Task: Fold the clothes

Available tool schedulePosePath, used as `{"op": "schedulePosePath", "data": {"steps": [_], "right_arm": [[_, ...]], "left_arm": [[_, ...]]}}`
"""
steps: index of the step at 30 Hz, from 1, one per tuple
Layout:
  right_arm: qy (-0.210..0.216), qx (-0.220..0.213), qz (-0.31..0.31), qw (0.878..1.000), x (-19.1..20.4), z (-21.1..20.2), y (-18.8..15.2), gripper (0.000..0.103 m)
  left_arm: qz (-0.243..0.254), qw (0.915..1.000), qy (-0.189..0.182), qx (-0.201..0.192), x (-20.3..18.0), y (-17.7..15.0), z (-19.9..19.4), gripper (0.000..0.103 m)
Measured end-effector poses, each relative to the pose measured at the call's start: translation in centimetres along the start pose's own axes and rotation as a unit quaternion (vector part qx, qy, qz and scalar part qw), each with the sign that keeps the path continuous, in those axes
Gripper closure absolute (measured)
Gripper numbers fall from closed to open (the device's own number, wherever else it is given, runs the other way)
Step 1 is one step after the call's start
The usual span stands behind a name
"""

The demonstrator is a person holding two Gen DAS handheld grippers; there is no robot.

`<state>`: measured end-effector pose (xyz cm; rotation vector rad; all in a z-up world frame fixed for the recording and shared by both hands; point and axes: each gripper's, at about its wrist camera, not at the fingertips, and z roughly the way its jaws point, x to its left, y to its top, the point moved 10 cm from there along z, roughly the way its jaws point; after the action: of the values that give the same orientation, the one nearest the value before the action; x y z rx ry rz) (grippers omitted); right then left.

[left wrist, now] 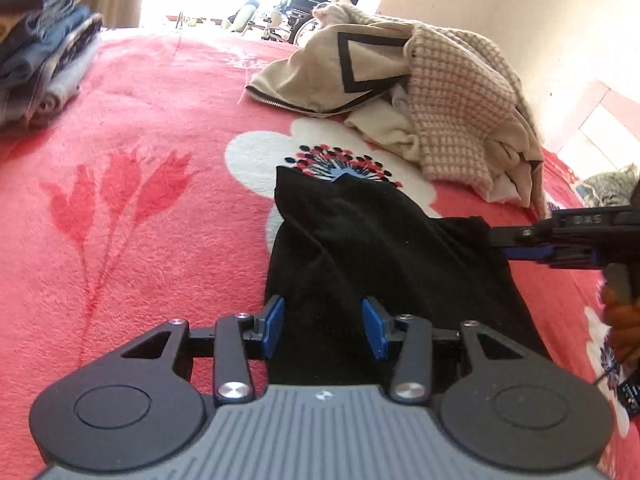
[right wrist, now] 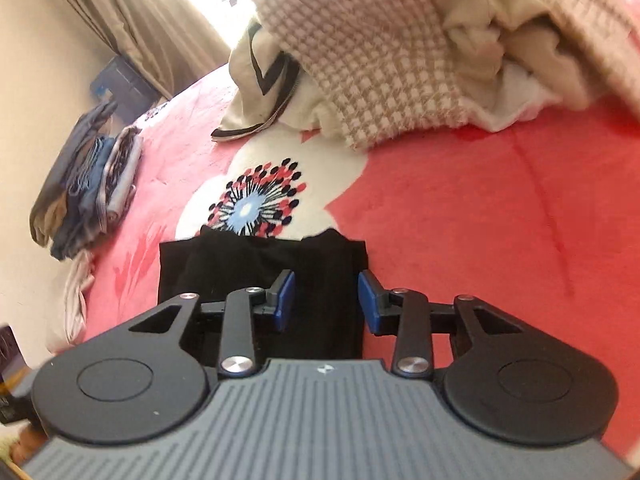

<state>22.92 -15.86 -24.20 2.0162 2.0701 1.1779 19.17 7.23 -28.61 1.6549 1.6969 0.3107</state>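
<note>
A black garment lies partly folded on a pink floral blanket. My left gripper is open, its blue pads spread over the garment's near edge with nothing pinched. In the right wrist view the same black garment lies flat as a rectangle. My right gripper hovers open over its right part, with the cloth beneath the jaws. From the left wrist view the right gripper reaches in side-on at the garment's right edge.
A heap of unfolded beige and checked clothes lies beyond the garment. A stack of folded clothes sits at the far left of the bed. A curtain and a wall border the bed.
</note>
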Motion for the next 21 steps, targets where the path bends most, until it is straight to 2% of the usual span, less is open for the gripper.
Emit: {"op": "schedulePosePath", "data": {"steps": [2,3,4,5,7,11,14,18,21], "right_arm": [[0.009,0.005,-0.007,1.000,-0.1,1.1,-0.1,0.072],[0.015,0.006,-0.016,1.000,0.1,1.4,-0.3,0.086],[0.019,0.001,-0.023,1.000,0.2,1.5,-0.4,0.095],[0.022,-0.014,-0.027,0.999,0.0,1.4,-0.1,0.098],[0.018,-0.042,-0.014,0.999,-0.9,0.9,0.2,0.098],[0.005,-0.053,0.021,0.998,-3.2,1.3,-0.6,0.097],[0.004,-0.069,0.033,0.997,-3.3,0.5,-0.3,0.092],[-0.022,-0.102,0.002,0.995,-2.7,-1.2,1.1,0.086],[-0.018,-0.126,-0.068,0.990,-0.1,-2.3,2.3,0.086]], "left_arm": [[0.012,0.9999,-0.005,-0.009,0.0,-0.2,0.0,0.057],[0.017,0.9997,-0.007,-0.013,-0.1,-0.3,0.0,0.057],[0.021,0.9996,-0.009,-0.016,-0.1,-0.3,0.1,0.057],[0.022,0.9995,-0.013,-0.018,-0.1,-0.4,0.1,0.057],[0.015,0.9995,-0.020,-0.021,0.2,-0.4,-0.1,0.057],[-0.010,0.9991,-0.021,-0.035,1.3,0.1,-0.7,0.057],[-0.016,0.9988,-0.013,-0.044,1.9,0.9,-0.4,0.056],[-0.006,0.9988,0.005,-0.049,2.2,1.9,0.6,0.057],[0.002,0.9984,0.017,-0.053,2.4,2.7,1.3,0.057]]}}
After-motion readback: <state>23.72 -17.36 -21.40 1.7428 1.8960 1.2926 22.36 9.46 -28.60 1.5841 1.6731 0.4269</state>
